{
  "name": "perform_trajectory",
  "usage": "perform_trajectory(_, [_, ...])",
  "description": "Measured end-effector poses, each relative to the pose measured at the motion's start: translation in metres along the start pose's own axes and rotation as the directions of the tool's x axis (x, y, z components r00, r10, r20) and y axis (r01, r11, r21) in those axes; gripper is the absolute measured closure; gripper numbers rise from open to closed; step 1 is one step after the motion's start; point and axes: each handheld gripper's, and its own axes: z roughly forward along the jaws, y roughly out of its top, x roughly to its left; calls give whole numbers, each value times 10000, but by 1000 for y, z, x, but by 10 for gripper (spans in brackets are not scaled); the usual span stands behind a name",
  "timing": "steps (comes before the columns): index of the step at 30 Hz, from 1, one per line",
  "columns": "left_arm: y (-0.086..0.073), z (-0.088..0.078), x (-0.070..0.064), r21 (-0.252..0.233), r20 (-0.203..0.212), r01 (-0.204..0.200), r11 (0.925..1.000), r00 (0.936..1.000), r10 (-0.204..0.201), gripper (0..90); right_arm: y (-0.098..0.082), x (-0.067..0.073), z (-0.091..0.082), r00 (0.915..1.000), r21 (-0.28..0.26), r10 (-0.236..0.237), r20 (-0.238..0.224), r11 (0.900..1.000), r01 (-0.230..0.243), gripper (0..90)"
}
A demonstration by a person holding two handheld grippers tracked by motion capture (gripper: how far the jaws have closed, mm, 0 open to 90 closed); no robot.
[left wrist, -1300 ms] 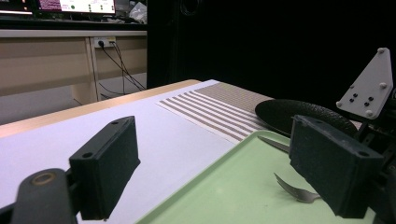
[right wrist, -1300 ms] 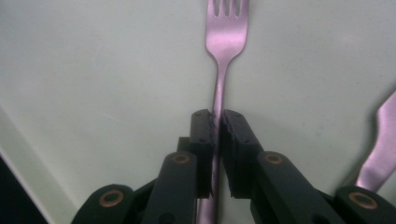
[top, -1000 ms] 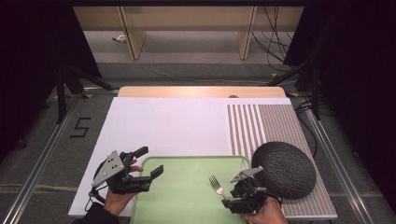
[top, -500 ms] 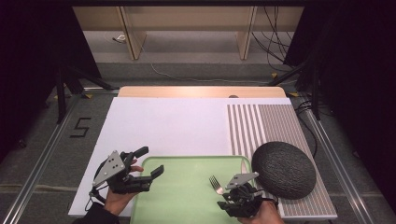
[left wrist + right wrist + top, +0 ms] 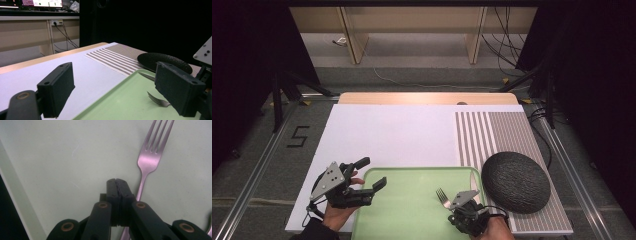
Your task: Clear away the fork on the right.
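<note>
A metal fork (image 5: 150,157) lies on the green tray (image 5: 412,210), tines pointing away from me. My right gripper (image 5: 117,181) is just left of the fork's handle. Its jaws have just been closing and now meet pad to pad with nothing between them. From above, the right gripper (image 5: 458,207) sits low over the tray's near right part, by the fork (image 5: 443,196). My left gripper (image 5: 371,173) hovers open over the tray's left rim. In the left gripper view its fingers (image 5: 57,90) stand wide apart and empty, with the fork (image 5: 157,100) farther off.
A dark round textured bowl (image 5: 515,181) rests upside down on the striped mat (image 5: 492,130), right of the tray. A second piece of cutlery (image 5: 147,76) lies near the tray's far right rim. A white board (image 5: 387,132) covers the table beyond.
The right gripper's jaws have closed next to the fork, and the hand has slid slightly towards the near edge. The left gripper has stayed still.
</note>
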Motion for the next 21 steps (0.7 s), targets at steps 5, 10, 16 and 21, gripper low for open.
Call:
perform_trajectory(5, [0,-1,0,-30,-26,13,10000,10000,-13,154,-1,1,4,9994,373,-173,292,9992,162,900])
perform_trajectory(10, [0,-1,0,-28,-21,0,10000,10000,0,154,-2,-1,5,9985,433,-188,517,9989,166,900])
perform_trajectory(16, [0,-1,0,-40,-33,10,10000,10000,-10,154,-3,-4,3,9960,481,-187,874,9987,145,900])
perform_trajectory(21, [0,-1,0,-35,-33,0,10000,10000,0,154,-5,-8,1,9932,540,12,1165,9985,-75,900])
